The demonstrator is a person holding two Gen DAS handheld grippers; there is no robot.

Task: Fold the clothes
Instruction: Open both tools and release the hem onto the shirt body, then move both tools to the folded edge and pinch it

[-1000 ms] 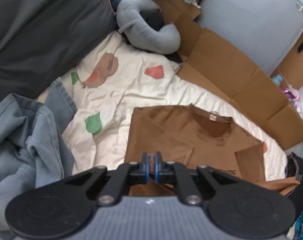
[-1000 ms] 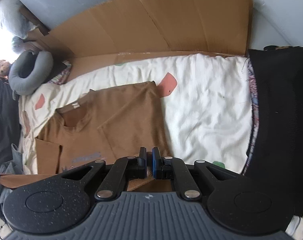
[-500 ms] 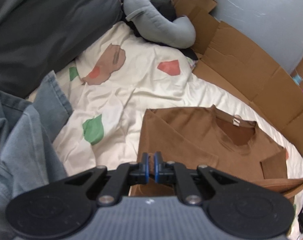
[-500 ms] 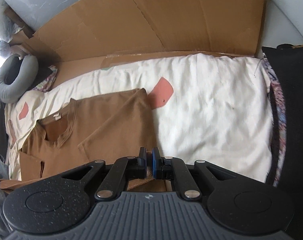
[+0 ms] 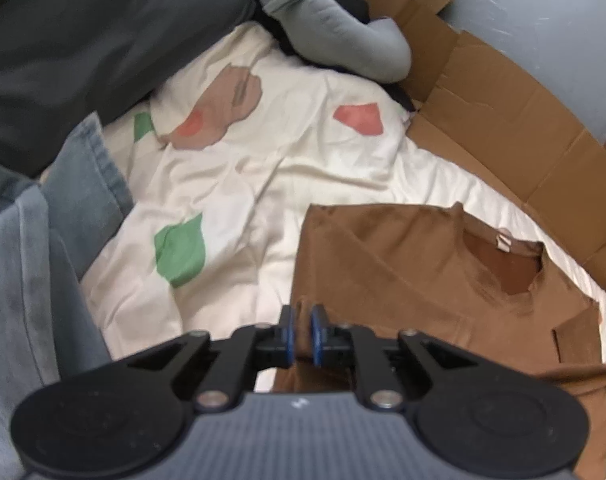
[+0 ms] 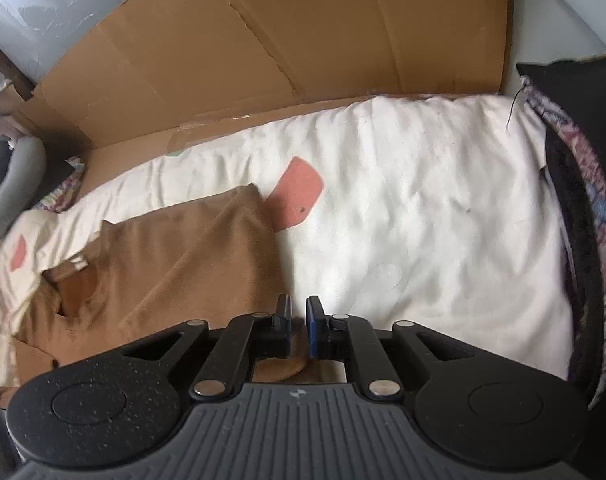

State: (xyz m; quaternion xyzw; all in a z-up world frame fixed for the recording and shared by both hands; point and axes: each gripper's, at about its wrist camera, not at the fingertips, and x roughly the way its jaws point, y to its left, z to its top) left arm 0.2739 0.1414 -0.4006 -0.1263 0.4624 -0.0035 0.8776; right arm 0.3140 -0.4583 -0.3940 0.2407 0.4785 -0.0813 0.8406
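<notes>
**On the bed: one brown T-shirt, fold half laid**

On the white patterned bedsheet (image 5: 231, 184), a brown T-shirt (image 5: 415, 280) lies flat, collar toward the cardboard (image 6: 287, 40) at the far side, both sleeves turned in over the chest. Its long axis runs from the collar back toward the two tools; the hem end is raised and passes under them.

- Left tool (image 5: 301, 334): at the shirt's left edge, brown cloth between the blue pads, jaws opening with a slim gap showing.
- Right tool (image 6: 298, 330): at the right edge, likewise opening, a fold of cloth in the gap.

Judged: both sit equally near the hem, so the fold toward the collar turns on letting go evenly.

Surroundings: jeans (image 5: 43, 264), dark grey cushion (image 5: 103, 28), grey neck pillow (image 5: 335, 24), black fabric (image 6: 583, 160).
</notes>
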